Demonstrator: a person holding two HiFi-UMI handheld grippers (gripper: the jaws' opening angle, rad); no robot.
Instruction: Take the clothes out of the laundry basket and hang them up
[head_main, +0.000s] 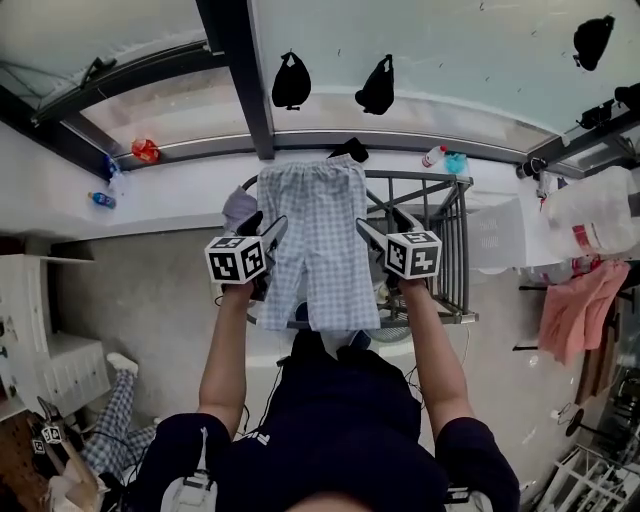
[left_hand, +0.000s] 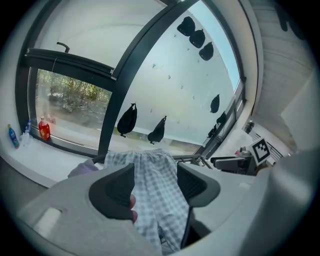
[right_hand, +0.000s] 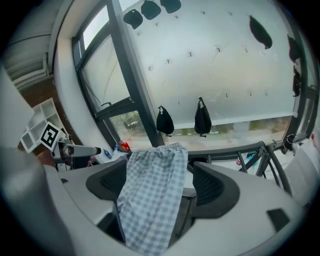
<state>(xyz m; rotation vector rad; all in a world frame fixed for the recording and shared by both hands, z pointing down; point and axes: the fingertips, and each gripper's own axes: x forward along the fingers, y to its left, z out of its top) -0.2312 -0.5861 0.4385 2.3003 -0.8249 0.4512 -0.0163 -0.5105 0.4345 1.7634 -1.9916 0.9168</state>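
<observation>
At 12 o'clock, checked shorts (head_main: 315, 240) drape the drying rack (head_main: 447, 230); our left gripper (head_main: 264, 230) and right gripper (head_main: 374, 230) have jaws wide apart, clamping nothing.

Left gripper (left_hand: 156, 182) — fingers (left_hand: 117, 192) apart — frames the draped checked shorts (left_hand: 150, 167).

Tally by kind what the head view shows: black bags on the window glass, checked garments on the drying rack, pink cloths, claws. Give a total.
black bags: 3
checked garment: 1
pink cloth: 1
claws, left claw and right claw: 2
Total: 7
</observation>
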